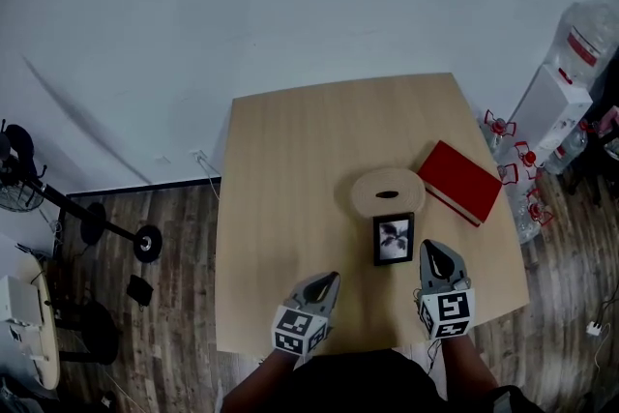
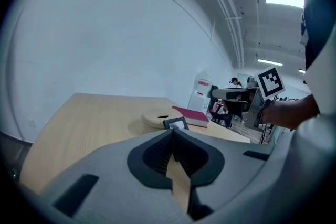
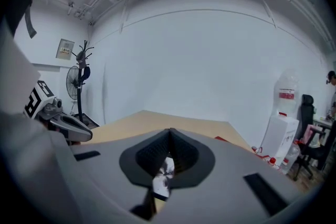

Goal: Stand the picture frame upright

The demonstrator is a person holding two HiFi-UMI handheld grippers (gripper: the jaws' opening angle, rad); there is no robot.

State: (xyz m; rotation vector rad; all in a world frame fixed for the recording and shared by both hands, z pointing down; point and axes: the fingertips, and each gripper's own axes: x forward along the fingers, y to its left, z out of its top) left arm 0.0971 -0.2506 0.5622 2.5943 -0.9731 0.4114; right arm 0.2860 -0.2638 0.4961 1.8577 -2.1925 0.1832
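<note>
A small black picture frame [image 1: 394, 239] with a black-and-white photo is on the wooden table [image 1: 290, 169], just in front of a round wooden disc [image 1: 387, 191]. In the left gripper view the frame [image 2: 176, 123] looks to be standing, tilted back a little. My right gripper [image 1: 431, 248] is shut and holds nothing, its tips just right of the frame. Part of the photo [image 3: 165, 173] shows through the gap under the shut jaws of that gripper [image 3: 169, 131]. My left gripper [image 1: 332, 278] is shut and empty near the table's front edge, left of the frame.
A red book [image 1: 460, 181] lies right of the disc near the table's right edge. A water dispenser [image 1: 561, 102] and bottles stand on the floor to the right. A fan stand [image 1: 97, 222] is on the floor at the left.
</note>
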